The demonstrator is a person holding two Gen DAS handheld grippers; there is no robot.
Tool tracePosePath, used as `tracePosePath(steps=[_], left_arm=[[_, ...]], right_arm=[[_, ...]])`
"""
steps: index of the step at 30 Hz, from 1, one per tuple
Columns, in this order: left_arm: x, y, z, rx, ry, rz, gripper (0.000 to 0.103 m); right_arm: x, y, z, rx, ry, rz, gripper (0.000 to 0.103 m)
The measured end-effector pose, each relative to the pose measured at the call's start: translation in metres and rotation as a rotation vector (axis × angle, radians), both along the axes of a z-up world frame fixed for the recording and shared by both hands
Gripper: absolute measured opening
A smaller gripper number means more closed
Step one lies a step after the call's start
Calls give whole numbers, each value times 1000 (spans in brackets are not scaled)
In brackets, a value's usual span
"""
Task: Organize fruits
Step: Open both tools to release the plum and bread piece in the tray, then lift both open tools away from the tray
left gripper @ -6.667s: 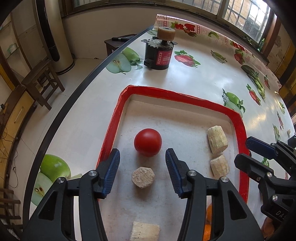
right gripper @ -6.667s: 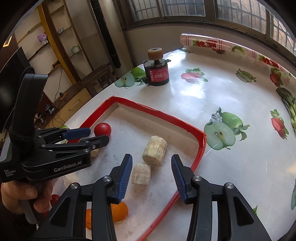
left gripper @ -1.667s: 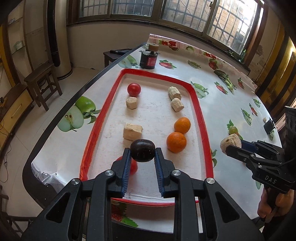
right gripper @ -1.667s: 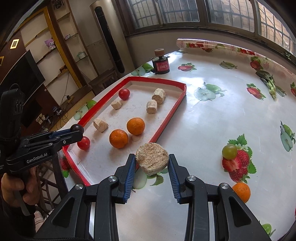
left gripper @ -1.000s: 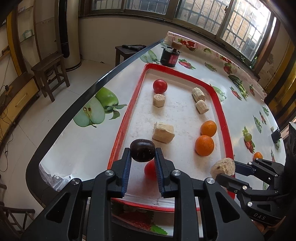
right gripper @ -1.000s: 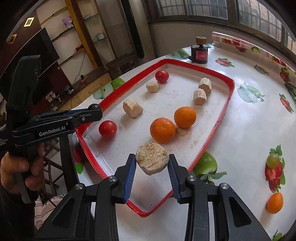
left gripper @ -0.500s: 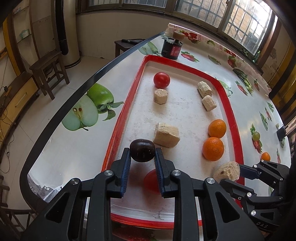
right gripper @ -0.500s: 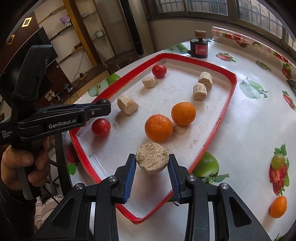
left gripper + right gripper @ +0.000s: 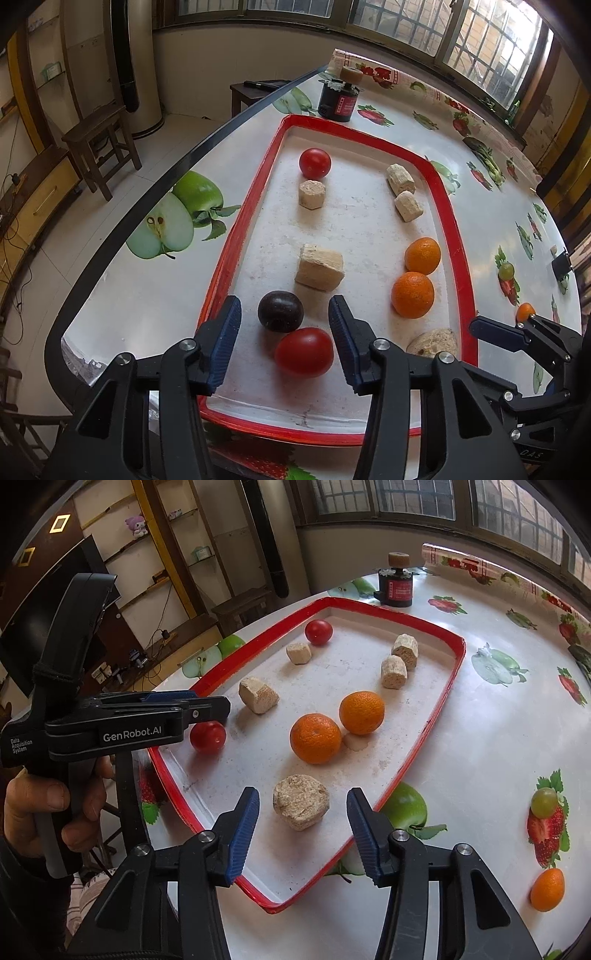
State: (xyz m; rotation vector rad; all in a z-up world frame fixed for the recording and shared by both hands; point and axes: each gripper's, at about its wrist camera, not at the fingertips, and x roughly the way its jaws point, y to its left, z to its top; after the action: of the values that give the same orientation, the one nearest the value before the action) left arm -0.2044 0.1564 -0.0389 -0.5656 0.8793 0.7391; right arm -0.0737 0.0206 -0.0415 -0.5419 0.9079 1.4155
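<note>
A red-rimmed tray (image 9: 240, 236) (image 9: 424, 738) holds the fruits. My left gripper (image 9: 285, 341) is open; the dark plum (image 9: 280, 311) rests on the tray between its fingers, beside a red tomato (image 9: 304, 351) (image 9: 207, 737). My right gripper (image 9: 303, 829) is open; the tan sugarcane chunk (image 9: 300, 806) (image 9: 434, 341) sits on the tray between its fingers. Two oranges (image 9: 412, 294) (image 9: 315, 738), several more cane chunks (image 9: 319, 266) (image 9: 258, 694) and a second tomato (image 9: 314, 163) (image 9: 318, 632) lie further along the tray.
A black-and-red jar (image 9: 338, 101) (image 9: 397, 585) stands beyond the tray's far end. A green grape (image 9: 543, 802) and a small orange (image 9: 547, 890) lie on the fruit-print tablecloth right of the tray. The table edge (image 9: 147, 195) runs along the left, with stools below.
Both grippers have opened. The plum and the cane chunk left the jaws and now rest on the tray. Both grippers moved lower and closer to the tray's near end.
</note>
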Motion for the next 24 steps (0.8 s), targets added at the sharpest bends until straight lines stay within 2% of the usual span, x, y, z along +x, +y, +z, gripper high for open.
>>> tracePosePath(steps=[12,24], left_arm=[[5,-26,13,17,-9,-28,48],[29,-61,28,35,-21,-114,48]], right_arm=[[18,-34,18,47,-1,-59,51],[42,-72,28,72,-6,-135,51]])
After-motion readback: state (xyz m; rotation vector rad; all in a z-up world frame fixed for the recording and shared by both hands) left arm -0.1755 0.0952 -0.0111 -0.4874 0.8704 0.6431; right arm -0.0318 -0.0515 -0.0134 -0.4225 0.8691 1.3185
